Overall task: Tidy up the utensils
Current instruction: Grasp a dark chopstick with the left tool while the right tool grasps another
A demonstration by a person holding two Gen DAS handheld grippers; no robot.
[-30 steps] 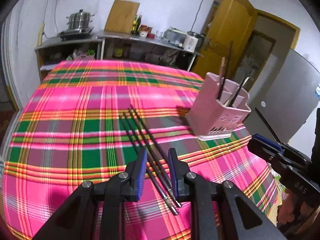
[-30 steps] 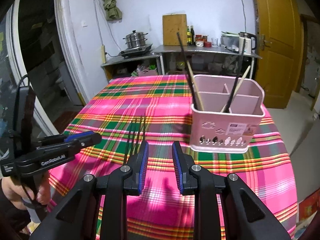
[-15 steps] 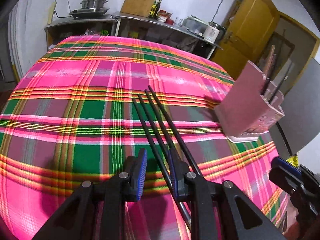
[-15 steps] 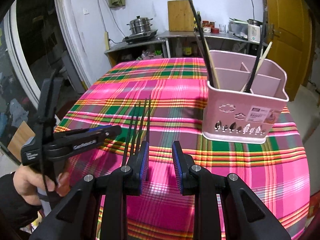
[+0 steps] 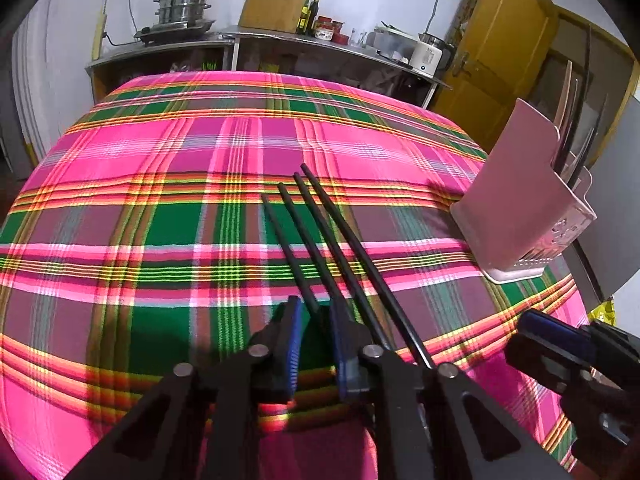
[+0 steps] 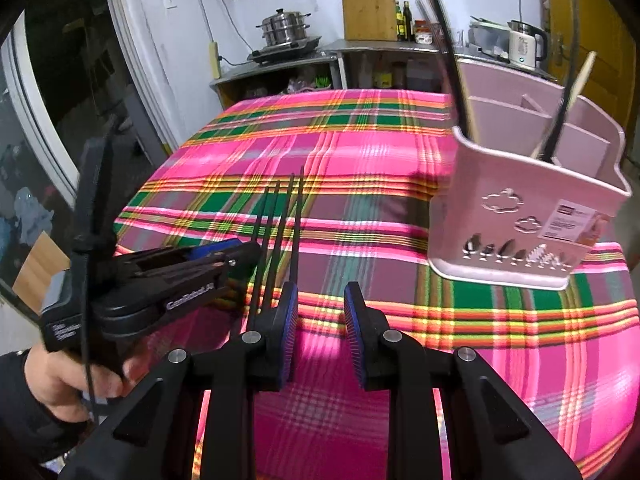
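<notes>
Several black chopsticks [image 5: 320, 248] lie side by side on the pink plaid tablecloth [image 5: 160, 208]. My left gripper [image 5: 316, 320] is low over their near ends. Its jaws are closing, two chopsticks run between the pads with a gap still showing, and the other two pass over its right finger. The right wrist view has the chopsticks [image 6: 276, 224] and the left gripper [image 6: 236, 256] at left. My right gripper [image 6: 320, 320] stands open with nothing in it, just right of the chopsticks. A pink utensil holder [image 6: 520, 220] [image 5: 516, 200] with black and wooden sticks stands at right.
A person's hand [image 6: 60, 376] holds the left gripper at the table's near left edge. Behind the table a counter [image 5: 280, 40] carries a steamer pot [image 5: 184, 4], a cutting board [image 5: 276, 0] and a kettle [image 6: 524, 44]. A yellow door [image 5: 508, 52] stands at back right.
Both grippers have sunk closer to the table. The left one has come down over the chopsticks' near ends and its jaws have narrowed around two of them. The right jaws kept their width.
</notes>
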